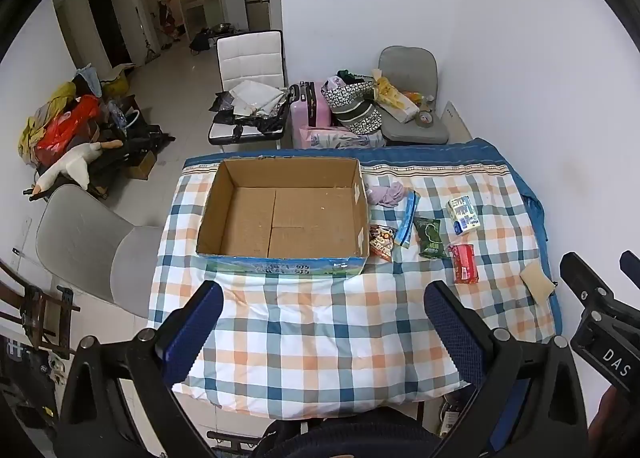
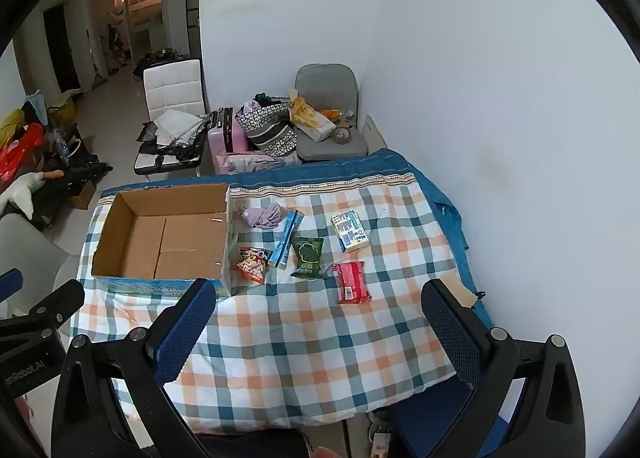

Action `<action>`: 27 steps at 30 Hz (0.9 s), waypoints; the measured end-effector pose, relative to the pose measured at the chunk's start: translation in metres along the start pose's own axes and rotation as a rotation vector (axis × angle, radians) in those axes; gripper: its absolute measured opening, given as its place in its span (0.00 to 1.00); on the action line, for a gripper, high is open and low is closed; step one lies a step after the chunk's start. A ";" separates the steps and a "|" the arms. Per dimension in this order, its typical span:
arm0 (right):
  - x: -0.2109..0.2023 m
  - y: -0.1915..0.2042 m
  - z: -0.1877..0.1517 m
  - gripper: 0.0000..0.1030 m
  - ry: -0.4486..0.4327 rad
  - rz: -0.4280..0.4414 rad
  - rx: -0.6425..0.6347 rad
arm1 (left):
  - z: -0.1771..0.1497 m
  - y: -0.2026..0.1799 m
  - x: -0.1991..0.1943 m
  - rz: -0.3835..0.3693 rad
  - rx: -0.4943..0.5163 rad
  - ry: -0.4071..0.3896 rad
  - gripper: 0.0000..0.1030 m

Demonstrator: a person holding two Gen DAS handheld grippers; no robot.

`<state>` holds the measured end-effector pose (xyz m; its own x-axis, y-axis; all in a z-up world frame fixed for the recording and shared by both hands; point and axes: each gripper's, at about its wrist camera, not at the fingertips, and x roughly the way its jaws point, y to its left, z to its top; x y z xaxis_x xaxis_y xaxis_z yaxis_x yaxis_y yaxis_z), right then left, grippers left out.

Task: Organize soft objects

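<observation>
An open, empty cardboard box (image 1: 284, 213) stands on the checked tablecloth (image 1: 312, 322); it also shows in the right wrist view (image 2: 164, 238). To its right lie a lilac cloth (image 2: 264, 216), a blue zip bag (image 2: 286, 240), a red-white snack packet (image 2: 251, 264), a green packet (image 2: 307, 258), a white tissue pack (image 2: 350, 235), a red packet (image 2: 352, 282) and a yellow sponge (image 1: 538, 278). My left gripper (image 1: 320, 310) is open and empty above the near table edge. My right gripper (image 2: 316, 314) is open and empty, near the red packet.
A grey chair (image 1: 96, 250) stands left of the table. Beyond the table are a white chair (image 1: 250, 69), a pink suitcase (image 1: 310, 107) and a grey chair piled with bags (image 1: 408, 97). The white wall runs along the table's right side. Clutter lies on the floor at left.
</observation>
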<state>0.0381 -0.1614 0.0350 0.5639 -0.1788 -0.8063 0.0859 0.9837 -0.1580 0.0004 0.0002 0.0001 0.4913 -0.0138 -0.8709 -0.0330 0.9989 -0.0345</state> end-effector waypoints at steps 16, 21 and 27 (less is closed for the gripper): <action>-0.003 -0.001 0.000 1.00 -0.004 0.000 -0.002 | 0.005 0.004 -0.002 0.008 0.005 -0.026 1.00; -0.004 -0.002 0.000 1.00 -0.009 -0.002 -0.003 | 0.008 0.005 -0.004 0.010 0.004 -0.030 1.00; -0.002 -0.005 -0.001 1.00 -0.012 0.002 -0.002 | 0.010 0.008 -0.007 0.010 0.002 -0.035 1.00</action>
<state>0.0354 -0.1656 0.0371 0.5734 -0.1771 -0.7999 0.0833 0.9839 -0.1581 0.0058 0.0084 0.0109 0.5213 -0.0022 -0.8534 -0.0363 0.9990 -0.0247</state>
